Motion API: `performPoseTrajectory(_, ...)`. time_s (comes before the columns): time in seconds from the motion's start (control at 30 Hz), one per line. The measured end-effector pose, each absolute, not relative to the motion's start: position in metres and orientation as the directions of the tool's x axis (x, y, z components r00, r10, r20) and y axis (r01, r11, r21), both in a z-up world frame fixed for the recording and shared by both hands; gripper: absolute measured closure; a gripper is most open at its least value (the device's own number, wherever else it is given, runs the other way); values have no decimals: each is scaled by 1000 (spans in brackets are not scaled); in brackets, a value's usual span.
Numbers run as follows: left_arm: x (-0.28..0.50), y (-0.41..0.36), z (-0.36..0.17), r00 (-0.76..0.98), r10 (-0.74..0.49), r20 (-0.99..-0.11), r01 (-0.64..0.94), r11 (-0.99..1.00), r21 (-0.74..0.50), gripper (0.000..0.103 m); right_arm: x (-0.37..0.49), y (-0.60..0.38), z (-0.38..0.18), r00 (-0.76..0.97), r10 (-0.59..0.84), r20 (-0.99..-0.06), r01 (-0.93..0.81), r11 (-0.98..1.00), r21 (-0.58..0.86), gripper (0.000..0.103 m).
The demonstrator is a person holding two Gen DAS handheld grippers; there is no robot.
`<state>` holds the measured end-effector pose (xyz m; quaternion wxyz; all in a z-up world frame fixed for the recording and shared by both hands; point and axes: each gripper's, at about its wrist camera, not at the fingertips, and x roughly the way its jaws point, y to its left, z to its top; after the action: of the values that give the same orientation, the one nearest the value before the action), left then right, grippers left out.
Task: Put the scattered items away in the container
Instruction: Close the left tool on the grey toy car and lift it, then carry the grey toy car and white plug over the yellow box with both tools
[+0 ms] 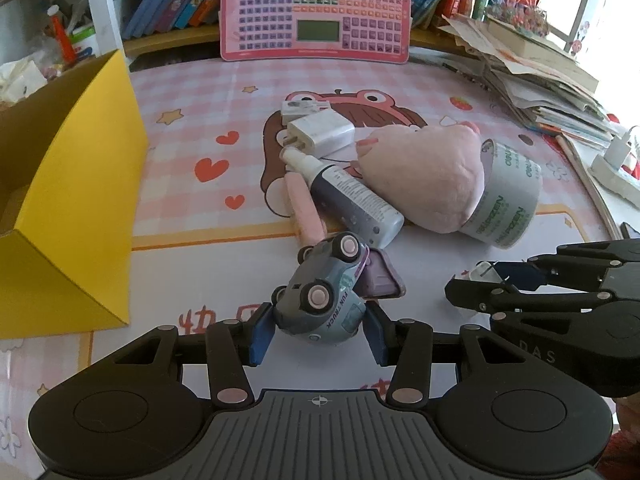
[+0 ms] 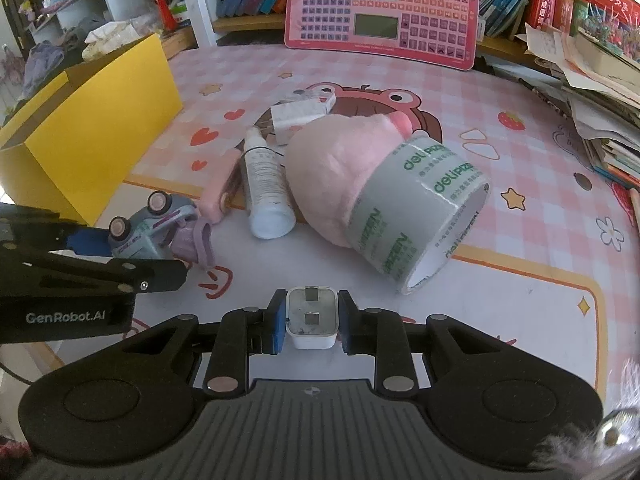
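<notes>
1. left gripper (image 1: 318, 330) pinching toy truck (image 1: 324, 300) between its pads, truck on its side.
2. right gripper (image 2: 312, 320) clamped on white plug (image 2: 311, 318).
3. step: both items grasped, judged pre-transfer.
4. next: carry both to yellow box (image 1: 76, 200), far left of the left claw, then release.

1. The open yellow cardboard box (image 1: 80, 184) runs off the left edge, so most of its inside can't be seen.
2. The small white charger (image 1: 486, 272) in the right gripper (image 1: 476, 280) is mostly hidden behind the black fingers.
3. The fine print on the white spray bottle (image 2: 266, 184) is too tiny to read.
4. The pink plush toy (image 2: 332, 172) covers part of the grey tape roll (image 2: 420, 216).
</notes>
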<state>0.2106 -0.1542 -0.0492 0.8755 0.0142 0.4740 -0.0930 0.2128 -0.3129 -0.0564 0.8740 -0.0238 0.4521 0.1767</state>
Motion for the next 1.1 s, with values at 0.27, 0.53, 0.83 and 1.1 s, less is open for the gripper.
performPoseTrajectory(0.27, 198, -140, -47, 544, -198, -815, 207, 973, -98, 57, 200, -303, -51, 549, 257, -795, -301, 948, 99, 79)
performPoseTrajectory(0.53, 177, -104, -39, 576, -268, -772, 277, 953, -124, 57, 174, -276, -34, 608, 195, -770, -229, 971, 65, 79)
performPoseTrajectory(0.83, 131, -33, -26, 596, -304, -744, 304, 942, -141, 57, 119, -204, -25, 637, 172, -751, -213, 976, 42, 79)
performPoseTrajectory(1.1, 98, 18, -21, 606, -313, -732, 331, 935, -126, 57, 79, -153, -23, 661, 169, -731, -188, 981, 56, 79)
